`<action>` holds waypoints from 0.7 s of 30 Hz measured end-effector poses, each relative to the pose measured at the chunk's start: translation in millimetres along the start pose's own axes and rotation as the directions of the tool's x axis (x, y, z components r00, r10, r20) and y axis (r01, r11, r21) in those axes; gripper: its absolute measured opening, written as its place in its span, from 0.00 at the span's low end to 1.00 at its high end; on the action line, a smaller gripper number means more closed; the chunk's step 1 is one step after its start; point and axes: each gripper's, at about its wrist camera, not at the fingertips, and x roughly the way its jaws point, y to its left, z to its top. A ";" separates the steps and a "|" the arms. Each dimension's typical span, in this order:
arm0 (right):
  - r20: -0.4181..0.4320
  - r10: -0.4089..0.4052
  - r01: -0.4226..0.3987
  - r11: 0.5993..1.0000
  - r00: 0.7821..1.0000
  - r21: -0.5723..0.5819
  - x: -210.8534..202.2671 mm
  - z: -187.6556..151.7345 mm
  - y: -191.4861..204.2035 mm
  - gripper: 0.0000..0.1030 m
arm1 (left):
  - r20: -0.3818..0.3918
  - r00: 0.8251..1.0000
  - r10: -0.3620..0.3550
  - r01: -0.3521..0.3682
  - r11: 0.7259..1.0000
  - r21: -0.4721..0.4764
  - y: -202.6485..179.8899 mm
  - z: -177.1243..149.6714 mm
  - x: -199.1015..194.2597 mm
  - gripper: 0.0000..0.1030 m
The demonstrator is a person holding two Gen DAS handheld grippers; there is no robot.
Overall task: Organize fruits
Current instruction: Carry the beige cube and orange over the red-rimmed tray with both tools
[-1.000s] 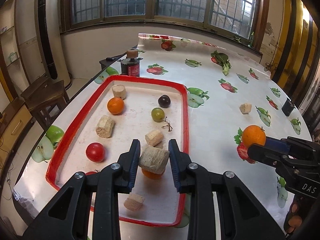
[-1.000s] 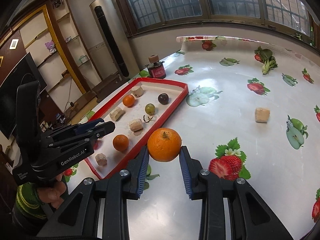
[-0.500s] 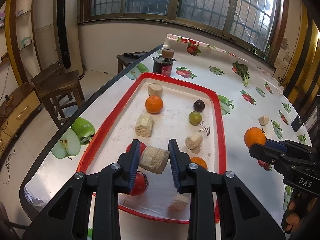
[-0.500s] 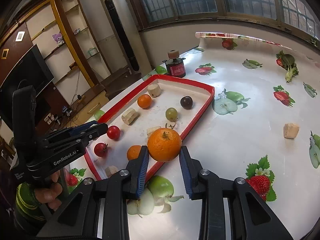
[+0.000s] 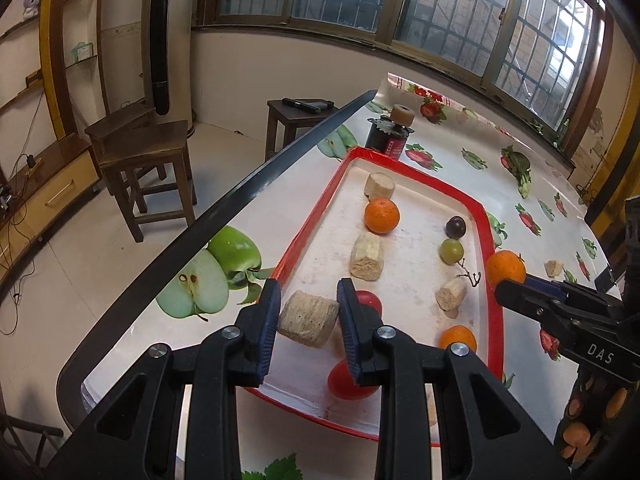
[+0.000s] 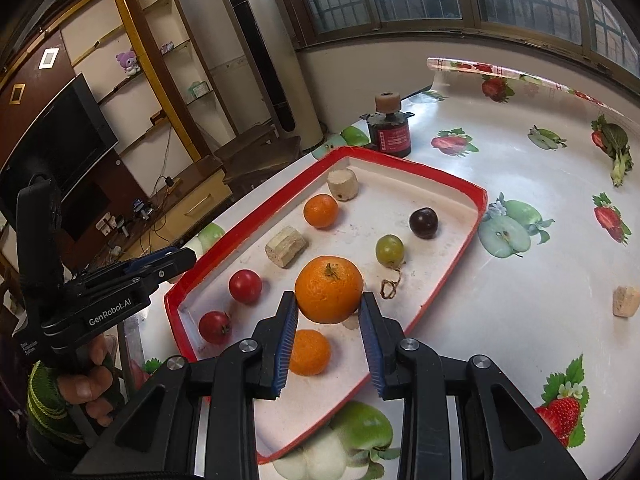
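My left gripper (image 5: 308, 322) is shut on a beige fibrous chunk (image 5: 307, 323), held over the left rim of the red tray (image 5: 308, 224). My right gripper (image 6: 329, 334) is shut on a large orange (image 6: 329, 289), held above the tray's (image 6: 460, 188) near half; it also shows in the left wrist view (image 5: 505, 267). In the tray lie two smaller oranges (image 6: 320, 211) (image 6: 310, 352), two red tomatoes (image 6: 245, 286) (image 6: 214, 327), a dark plum (image 6: 423, 222), a green grape (image 6: 389, 249) with a loose stem, and several beige chunks (image 6: 285, 246).
A dark jar (image 6: 390, 130) with a cork top stands beyond the tray's far end. One beige chunk (image 6: 626, 300) lies on the fruit-print tablecloth to the right. The table's dark left edge (image 5: 224, 204) drops to the floor, with wooden stools (image 5: 140, 156) beside it.
My left gripper has carried the chunk leftward from over the tray's middle to its left rim. My right gripper has carried the orange from the tablecloth to over the tray.
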 end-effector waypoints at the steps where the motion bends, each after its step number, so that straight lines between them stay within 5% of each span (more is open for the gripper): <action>1: -0.003 0.002 -0.002 1.000 1.000 -0.004 4.8 2.9 2.4 0.31 | -0.004 1.000 0.001 -0.001 1.000 0.001 0.8 -0.7 0.8 0.26; 21: -0.121 -0.009 -0.001 0.997 0.993 -0.080 78.3 4.4 20.1 0.31 | -0.094 0.995 0.008 -0.007 1.000 0.019 1.1 -15.6 32.8 0.26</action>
